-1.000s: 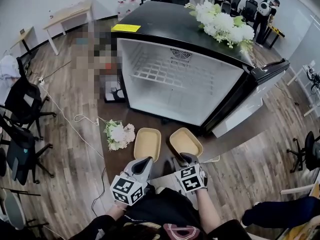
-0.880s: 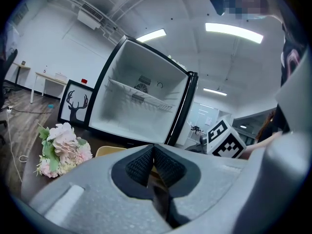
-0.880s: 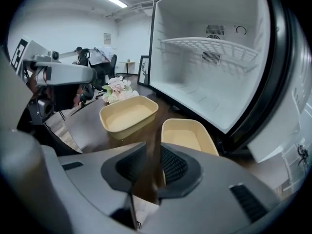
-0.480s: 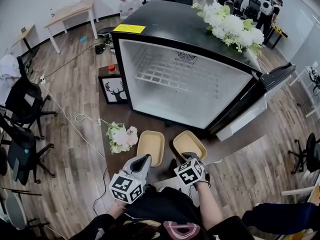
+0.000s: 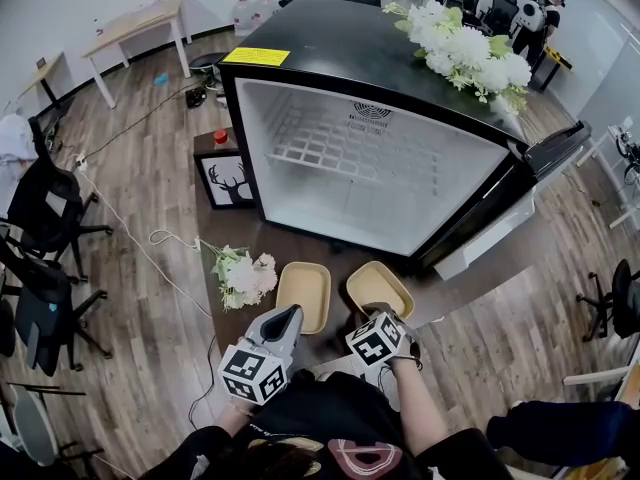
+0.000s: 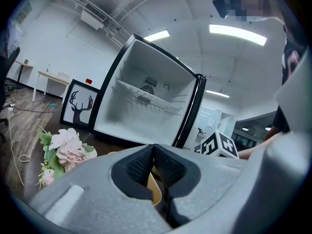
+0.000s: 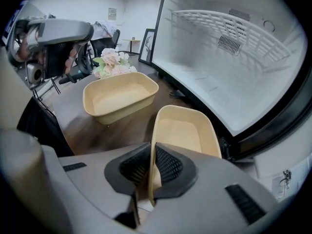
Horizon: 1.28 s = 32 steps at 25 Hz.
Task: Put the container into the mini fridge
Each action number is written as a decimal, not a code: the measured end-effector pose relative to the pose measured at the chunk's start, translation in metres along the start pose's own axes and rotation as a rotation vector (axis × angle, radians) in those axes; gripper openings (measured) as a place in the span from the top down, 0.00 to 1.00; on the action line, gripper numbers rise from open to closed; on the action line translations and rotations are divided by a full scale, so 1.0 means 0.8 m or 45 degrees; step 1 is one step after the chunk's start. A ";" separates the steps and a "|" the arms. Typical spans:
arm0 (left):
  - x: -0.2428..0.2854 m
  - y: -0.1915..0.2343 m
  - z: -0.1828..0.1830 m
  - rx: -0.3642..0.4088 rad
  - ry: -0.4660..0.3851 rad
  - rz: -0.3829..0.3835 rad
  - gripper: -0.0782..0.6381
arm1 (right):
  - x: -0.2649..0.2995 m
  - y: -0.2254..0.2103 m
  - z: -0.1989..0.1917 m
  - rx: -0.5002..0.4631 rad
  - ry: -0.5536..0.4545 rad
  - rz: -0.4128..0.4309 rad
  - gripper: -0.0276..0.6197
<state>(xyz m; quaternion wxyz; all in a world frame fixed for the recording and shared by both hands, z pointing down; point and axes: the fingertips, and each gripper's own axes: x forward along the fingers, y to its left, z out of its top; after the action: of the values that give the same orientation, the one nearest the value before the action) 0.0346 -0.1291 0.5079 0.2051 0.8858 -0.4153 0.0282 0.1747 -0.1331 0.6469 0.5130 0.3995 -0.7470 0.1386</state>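
We record: black mini fridge [image 5: 370,158], white inside, door open, at the dark wooden bench's [image 5: 300,245] far edge; beige rounded plastic container [image 5: 378,286] by the near edge, beside its twin [image 5: 303,293]; right gripper [image 7: 150,167] fingers, just closing, pinch the container's near rim; left gripper [image 6: 153,162] fingers together, empty.

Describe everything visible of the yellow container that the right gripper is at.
The right-hand container is a shallow tray with rounded corners, pale yellow and matte, plastic by its look, open-topped and empty. It appears to rest upright on the dark wooden table, just in front of the open mini fridge and apart from its twin container to the left. The right gripper has just been closing its jaws. Its pads now clamp the near rim, one inside and one outside. Nothing else touches it.
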 end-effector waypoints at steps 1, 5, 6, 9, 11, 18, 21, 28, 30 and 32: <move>0.000 0.002 0.000 -0.003 -0.001 0.002 0.88 | 0.001 0.000 0.000 -0.007 0.003 -0.006 0.90; -0.001 0.005 -0.001 -0.007 -0.001 0.000 0.88 | 0.001 0.000 0.002 -0.061 0.018 -0.027 0.91; -0.001 0.005 -0.001 -0.008 0.001 -0.003 0.88 | 0.000 0.000 0.002 -0.073 0.019 -0.029 0.91; 0.002 0.002 -0.003 -0.011 0.008 -0.021 0.88 | -0.005 0.001 0.005 -0.085 0.003 -0.038 0.91; 0.002 0.002 -0.004 -0.011 0.012 -0.025 0.88 | -0.009 0.004 0.012 -0.093 -0.018 -0.028 0.91; 0.003 0.002 -0.003 0.008 0.015 -0.039 0.88 | -0.029 0.006 0.039 -0.150 -0.054 -0.042 0.91; 0.004 0.003 -0.002 0.009 0.010 -0.044 0.88 | -0.038 0.011 0.048 -0.192 -0.072 -0.028 0.91; 0.007 -0.001 -0.002 0.009 0.012 -0.068 0.88 | -0.069 0.016 0.073 -0.272 -0.099 -0.049 0.91; 0.008 -0.002 -0.001 0.017 0.013 -0.075 0.88 | -0.079 0.015 0.082 -0.285 -0.110 -0.054 0.91; 0.009 -0.003 -0.001 0.022 0.015 -0.082 0.88 | -0.088 0.014 0.090 -0.314 -0.109 -0.058 0.91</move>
<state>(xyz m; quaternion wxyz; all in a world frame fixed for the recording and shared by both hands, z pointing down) 0.0411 -0.1330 0.5093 0.2007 0.9002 -0.3852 0.0303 0.1305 -0.1384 0.5563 0.5288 0.3558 -0.7704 0.0169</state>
